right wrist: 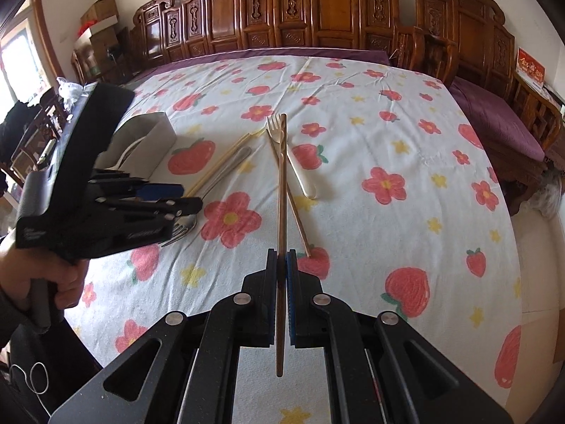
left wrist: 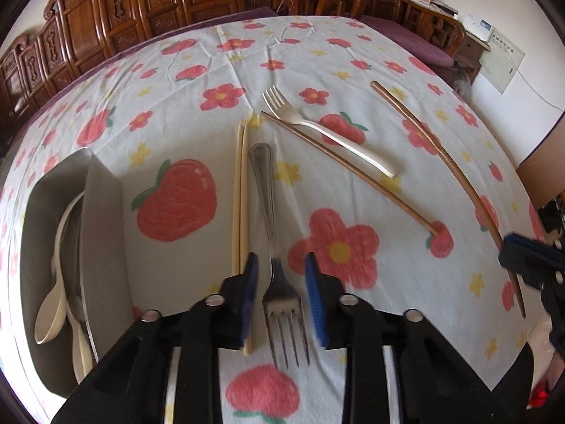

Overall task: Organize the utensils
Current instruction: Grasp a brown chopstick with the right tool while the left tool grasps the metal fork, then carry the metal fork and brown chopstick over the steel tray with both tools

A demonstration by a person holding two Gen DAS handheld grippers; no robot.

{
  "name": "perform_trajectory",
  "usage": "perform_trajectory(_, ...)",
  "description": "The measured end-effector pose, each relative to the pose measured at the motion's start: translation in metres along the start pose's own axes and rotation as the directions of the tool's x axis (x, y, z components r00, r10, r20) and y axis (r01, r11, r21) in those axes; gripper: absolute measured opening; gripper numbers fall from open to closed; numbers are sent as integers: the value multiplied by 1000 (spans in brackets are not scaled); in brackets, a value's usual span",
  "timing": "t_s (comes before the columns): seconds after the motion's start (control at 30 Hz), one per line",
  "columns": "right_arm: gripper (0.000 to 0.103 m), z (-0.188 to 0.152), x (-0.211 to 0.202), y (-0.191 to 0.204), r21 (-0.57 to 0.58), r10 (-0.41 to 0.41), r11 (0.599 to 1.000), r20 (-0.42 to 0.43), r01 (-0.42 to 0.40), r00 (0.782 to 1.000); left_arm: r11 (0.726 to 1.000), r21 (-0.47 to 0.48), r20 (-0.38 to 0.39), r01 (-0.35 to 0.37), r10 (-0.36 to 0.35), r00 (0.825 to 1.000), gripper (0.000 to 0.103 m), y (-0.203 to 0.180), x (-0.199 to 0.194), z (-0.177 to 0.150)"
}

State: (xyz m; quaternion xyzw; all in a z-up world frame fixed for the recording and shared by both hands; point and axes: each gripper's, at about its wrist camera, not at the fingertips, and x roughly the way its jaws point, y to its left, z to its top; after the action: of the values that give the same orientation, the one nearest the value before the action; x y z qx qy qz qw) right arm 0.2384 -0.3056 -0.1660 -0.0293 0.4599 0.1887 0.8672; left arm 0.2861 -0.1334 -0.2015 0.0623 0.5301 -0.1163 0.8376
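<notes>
Now left gripper [left wrist: 280,296] parted around steel fork [left wrist: 279,282]; right gripper [right wrist: 282,295] clamps slim brown chopstick [right wrist: 281,190].

The metal fork [left wrist: 279,247] is shiny steel with a bright, smooth handle. The white fork [left wrist: 328,134] looks like smooth, slightly glossy plastic, as do the cream spoons [left wrist: 56,282] in the grey box [left wrist: 102,233], whose walls look matt, like card. The pale chopsticks [left wrist: 240,190] look like matt light wood or bamboo; the brown chopsticks [left wrist: 349,173] are darker with a soft sheen. The tablecloth [left wrist: 197,113] is matt printed cloth, lightly creased. The gripper bodies are matt black plastic with ribbed blue pads [left wrist: 316,304]. The carved wooden furniture [right wrist: 317,10] is glossy, varnished.
</notes>
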Motion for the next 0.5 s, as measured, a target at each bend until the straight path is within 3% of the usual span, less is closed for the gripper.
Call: perform_trajectory(0.5,6,2,-4,2,0,12,1000,10,-12,1000,999,-22,-45,-45,44,998,19,2,21,14)
